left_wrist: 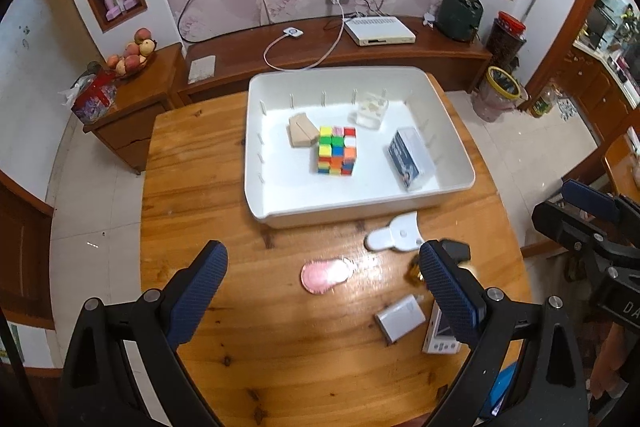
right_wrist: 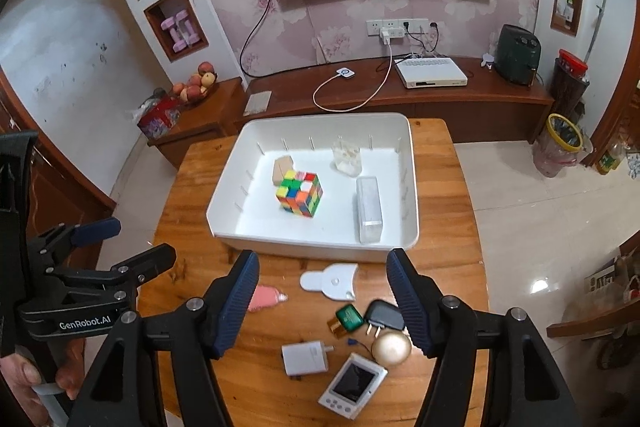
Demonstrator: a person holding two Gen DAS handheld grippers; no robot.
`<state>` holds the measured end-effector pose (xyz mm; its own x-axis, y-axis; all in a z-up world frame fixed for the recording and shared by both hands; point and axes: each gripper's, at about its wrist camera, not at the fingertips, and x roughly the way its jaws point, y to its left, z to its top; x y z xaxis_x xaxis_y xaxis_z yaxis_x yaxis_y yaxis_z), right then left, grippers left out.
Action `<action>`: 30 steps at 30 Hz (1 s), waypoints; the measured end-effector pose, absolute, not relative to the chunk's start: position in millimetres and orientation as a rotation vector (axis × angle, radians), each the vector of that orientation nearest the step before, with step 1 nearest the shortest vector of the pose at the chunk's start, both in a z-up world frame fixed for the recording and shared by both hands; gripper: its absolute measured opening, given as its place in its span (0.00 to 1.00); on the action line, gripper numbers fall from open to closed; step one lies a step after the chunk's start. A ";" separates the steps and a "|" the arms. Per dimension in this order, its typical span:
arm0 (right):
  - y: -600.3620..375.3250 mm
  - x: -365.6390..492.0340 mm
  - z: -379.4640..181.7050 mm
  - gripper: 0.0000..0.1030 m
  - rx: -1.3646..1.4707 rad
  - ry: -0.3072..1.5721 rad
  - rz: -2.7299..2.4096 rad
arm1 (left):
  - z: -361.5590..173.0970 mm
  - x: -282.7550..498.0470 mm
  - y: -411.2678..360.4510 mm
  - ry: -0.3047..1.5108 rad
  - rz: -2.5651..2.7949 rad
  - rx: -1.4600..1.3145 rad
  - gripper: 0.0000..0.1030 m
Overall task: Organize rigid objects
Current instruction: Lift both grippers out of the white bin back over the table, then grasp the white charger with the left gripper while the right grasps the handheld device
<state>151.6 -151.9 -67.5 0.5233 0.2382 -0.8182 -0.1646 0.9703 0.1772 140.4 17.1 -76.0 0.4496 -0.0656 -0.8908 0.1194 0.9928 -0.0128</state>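
Right wrist | left claw (right_wrist: 132, 243) body reads "GenRobot.AI", jaws apart, empty | right claw (right_wrist: 322, 303) spread wide, empty

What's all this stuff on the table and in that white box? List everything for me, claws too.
Tray: 1, white, far half of the table.
Puzzle cube: 1, multicoloured, middle of tray.
Wooden blocks: 2, tan, behind cube.
Clear container: 1, transparent, tray's far side.
Clear-cased box: 1, whitish, tray's right side.
White flat piece: 1, table, before tray.
Pink item: 1, table, left.
Green case: 1, table.
Black plug: 1, table.
Gold ball: 1, table.
White charger: 1, near edge.
Small screen device: 1, white, near edge.
Table: 1, wooden.
Left claw: open.
Right claw: open.
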 end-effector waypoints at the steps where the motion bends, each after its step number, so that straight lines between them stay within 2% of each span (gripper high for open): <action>1: -151.3 146.8 -71.6 0.65 0.074 0.997 0.240 | -79.7 138.0 17.0 1.104 -0.118 0.058 0.94; 15: -162.9 102.7 -151.7 0.65 0.110 1.135 0.152 | -157.2 102.2 3.3 1.223 -0.210 0.130 0.94; 30: -174.8 67.1 -244.0 0.65 0.194 1.317 0.071 | -240.3 80.1 -58.9 1.300 -0.488 0.463 0.94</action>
<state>67.1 -174.8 -244.0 0.2517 0.1621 -0.9541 0.0581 0.9816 0.1821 80.1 -58.9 -240.3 0.1964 -0.0807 -0.9772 0.5824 0.8114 0.0500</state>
